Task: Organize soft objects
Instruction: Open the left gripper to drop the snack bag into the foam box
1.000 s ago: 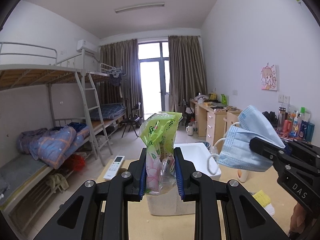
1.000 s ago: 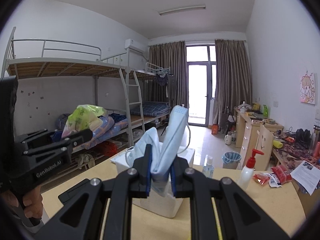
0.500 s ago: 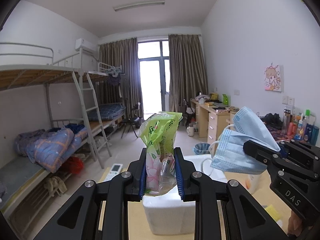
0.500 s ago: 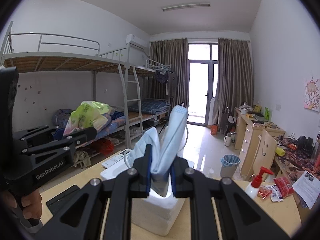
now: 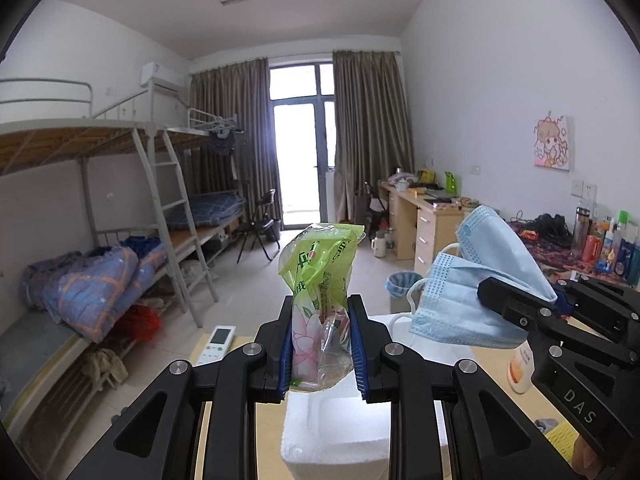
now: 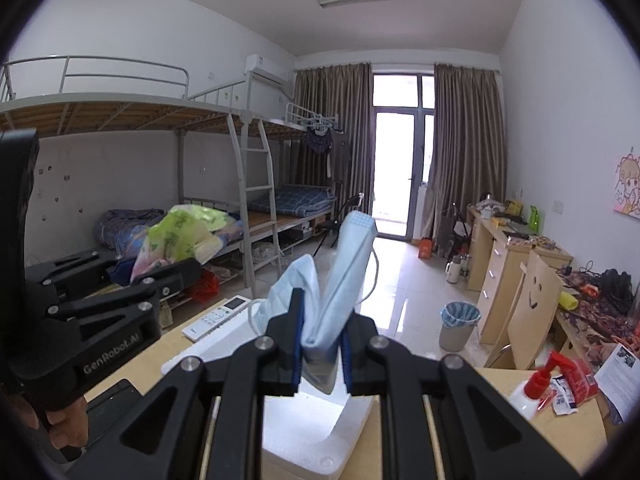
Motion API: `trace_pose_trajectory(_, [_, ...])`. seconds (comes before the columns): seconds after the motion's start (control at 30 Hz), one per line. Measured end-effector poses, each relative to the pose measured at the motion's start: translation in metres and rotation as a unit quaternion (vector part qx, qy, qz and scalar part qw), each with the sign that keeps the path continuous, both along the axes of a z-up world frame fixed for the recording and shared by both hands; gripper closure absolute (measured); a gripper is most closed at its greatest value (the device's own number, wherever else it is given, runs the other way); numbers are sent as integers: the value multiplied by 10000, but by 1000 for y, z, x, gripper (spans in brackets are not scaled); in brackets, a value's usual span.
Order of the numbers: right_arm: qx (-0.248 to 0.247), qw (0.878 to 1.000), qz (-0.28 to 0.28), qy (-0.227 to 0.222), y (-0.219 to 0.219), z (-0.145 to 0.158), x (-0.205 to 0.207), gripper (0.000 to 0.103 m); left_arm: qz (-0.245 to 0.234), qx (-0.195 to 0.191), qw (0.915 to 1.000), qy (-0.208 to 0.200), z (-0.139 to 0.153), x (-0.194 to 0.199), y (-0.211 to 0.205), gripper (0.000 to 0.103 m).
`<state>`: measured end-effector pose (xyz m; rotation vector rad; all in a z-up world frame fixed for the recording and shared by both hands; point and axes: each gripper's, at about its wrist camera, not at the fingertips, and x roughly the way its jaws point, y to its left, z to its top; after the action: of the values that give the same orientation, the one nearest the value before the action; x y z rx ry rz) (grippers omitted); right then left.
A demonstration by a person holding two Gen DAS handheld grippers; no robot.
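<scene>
My left gripper point(image 5: 320, 348) is shut on a green and pink plastic tissue pack point(image 5: 318, 280) that stands upright between its blue pads. My right gripper point(image 6: 321, 350) is shut on a folded light-blue face mask point(image 6: 340, 272), whose ear loops hang loose. Both are held above a white foam box point(image 5: 340, 424) on the wooden table point(image 6: 552, 440); the box point(image 6: 320, 432) lies directly under the fingers. In the left wrist view the mask point(image 5: 472, 292) and right gripper point(image 5: 516, 304) show at the right. The right wrist view shows the tissue pack point(image 6: 176, 236) and left gripper point(image 6: 160, 276) at the left.
A white remote point(image 5: 218, 344) lies at the table's far left edge. A red-pump sanitizer bottle point(image 6: 534, 388), red packets and papers sit at the right. A lotion bottle point(image 5: 520, 368) stands behind the right gripper. Bunk beds, a chair and a bin lie beyond.
Both grippers have moved forward over the table with their loads; the foam box now lies closer beneath them. Neither grip has changed.
</scene>
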<state>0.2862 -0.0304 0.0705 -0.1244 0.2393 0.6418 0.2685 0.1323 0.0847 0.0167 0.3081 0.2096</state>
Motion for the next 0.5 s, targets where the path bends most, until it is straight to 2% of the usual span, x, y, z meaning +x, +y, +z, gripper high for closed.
trace_pose_trajectory(0.23, [-72,9999,44,150,9,-7,8,84,-88,86,9999,80,-5,5,5,77])
trace_pose_trajectory(0.5, [-157,9987,-463,173,-10,6,9,84,-326,74,9994,128,-8,21,-13,77])
